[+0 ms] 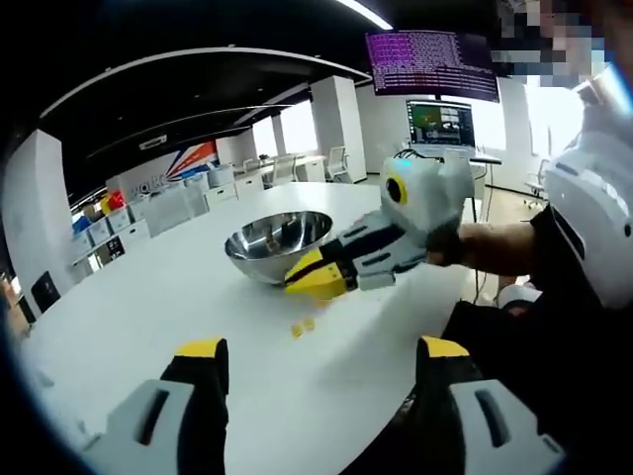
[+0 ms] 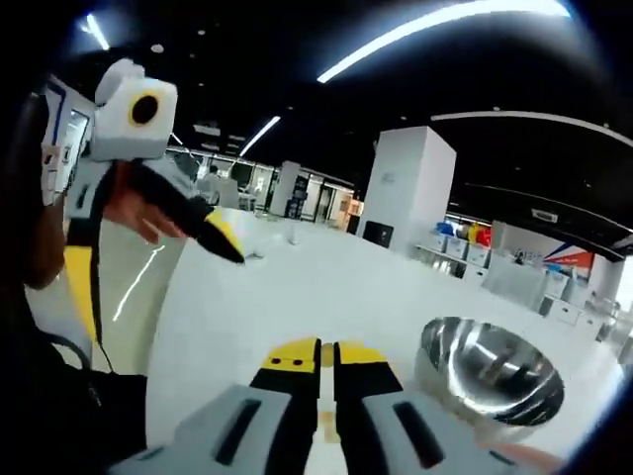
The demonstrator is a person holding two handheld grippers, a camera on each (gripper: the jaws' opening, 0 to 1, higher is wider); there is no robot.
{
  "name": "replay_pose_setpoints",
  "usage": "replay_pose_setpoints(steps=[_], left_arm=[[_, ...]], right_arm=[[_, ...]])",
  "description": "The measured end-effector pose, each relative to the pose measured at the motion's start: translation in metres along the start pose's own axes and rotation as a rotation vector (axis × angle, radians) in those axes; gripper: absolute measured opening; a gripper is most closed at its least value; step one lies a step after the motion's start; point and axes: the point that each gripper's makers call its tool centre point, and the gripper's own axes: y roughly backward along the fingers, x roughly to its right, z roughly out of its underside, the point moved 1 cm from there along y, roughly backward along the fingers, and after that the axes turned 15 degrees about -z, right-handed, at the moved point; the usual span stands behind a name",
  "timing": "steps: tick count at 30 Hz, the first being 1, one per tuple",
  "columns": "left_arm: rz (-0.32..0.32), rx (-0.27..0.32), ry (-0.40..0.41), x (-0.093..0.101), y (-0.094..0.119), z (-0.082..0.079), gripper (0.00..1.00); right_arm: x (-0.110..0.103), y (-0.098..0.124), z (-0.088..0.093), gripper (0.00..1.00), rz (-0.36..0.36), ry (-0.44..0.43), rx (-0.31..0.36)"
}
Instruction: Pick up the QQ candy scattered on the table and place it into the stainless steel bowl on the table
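A stainless steel bowl (image 1: 277, 242) (image 2: 490, 371) stands on the white table (image 1: 148, 317). Two or three small yellow QQ candies (image 1: 302, 327) lie on the table just in front of the bowl. In the left gripper view my left gripper (image 1: 321, 371) is open, its jaws wide apart, above the near table edge. My right gripper (image 1: 297, 282) comes in from the right, its yellow tips together beside the bowl's near rim and above the candies. In the right gripper view its jaws (image 2: 328, 358) are shut; whether a candy sits between them is hidden. A hand holds the left gripper (image 2: 223, 237) at upper left.
A person's dark torso (image 1: 554, 297) and white sleeve (image 1: 593, 188) stand at the table's right edge. Behind the table are a monitor (image 1: 440, 124), a hanging screen (image 1: 430, 59), chairs and white cabinets with coloured bins (image 1: 148, 213). A white pillar (image 2: 410, 188) rises beyond the table.
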Motion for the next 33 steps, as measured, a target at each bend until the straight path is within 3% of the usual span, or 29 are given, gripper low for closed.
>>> replay_pose_setpoints(steps=[3, 6, 8, 12, 18, 21, 22, 25, 28, 30, 33], left_arm=[[0.008, -0.003, 0.000, 0.002, 0.000, 0.001, 0.77], [0.010, -0.013, 0.000, 0.003, -0.002, 0.002, 0.78], [0.004, -0.015, 0.001, 0.003, -0.002, 0.002, 0.78], [-0.007, -0.014, -0.006, 0.005, 0.000, -0.001, 0.78], [-0.030, -0.021, -0.019, 0.003, 0.001, -0.001, 0.78], [-0.022, -0.014, -0.023, 0.007, 0.003, -0.003, 0.78], [-0.019, -0.012, -0.023, 0.008, 0.004, -0.004, 0.78], [-0.017, -0.008, -0.027, 0.010, 0.004, -0.005, 0.78], [-0.010, -0.003, -0.027, 0.012, 0.003, -0.006, 0.78], [-0.006, -0.003, -0.027, 0.014, 0.003, -0.006, 0.78], [-0.003, -0.005, -0.027, 0.015, 0.003, -0.005, 0.78]], right_arm=[[0.030, 0.014, -0.017, 0.03, 0.068, 0.028, 0.022], [0.063, 0.024, -0.020, 0.03, 0.138, 0.041, 0.010], [0.090, 0.031, -0.011, 0.03, 0.214, 0.047, -0.026], [0.118, 0.032, 0.015, 0.03, 0.272, -0.019, -0.065], [0.129, 0.025, 0.052, 0.04, 0.281, -0.101, -0.119], [0.124, 0.022, 0.058, 0.05, 0.224, -0.280, -0.039], [0.128, 0.023, 0.056, 0.05, 0.229, -0.296, -0.002], [0.139, 0.030, 0.060, 0.07, 0.248, -0.349, 0.028], [0.146, 0.033, 0.067, 0.22, 0.252, -0.450, 0.070], [0.151, 0.037, 0.069, 0.13, 0.256, -0.498, 0.098], [0.156, 0.047, 0.069, 0.12, 0.277, -0.542, 0.124]])
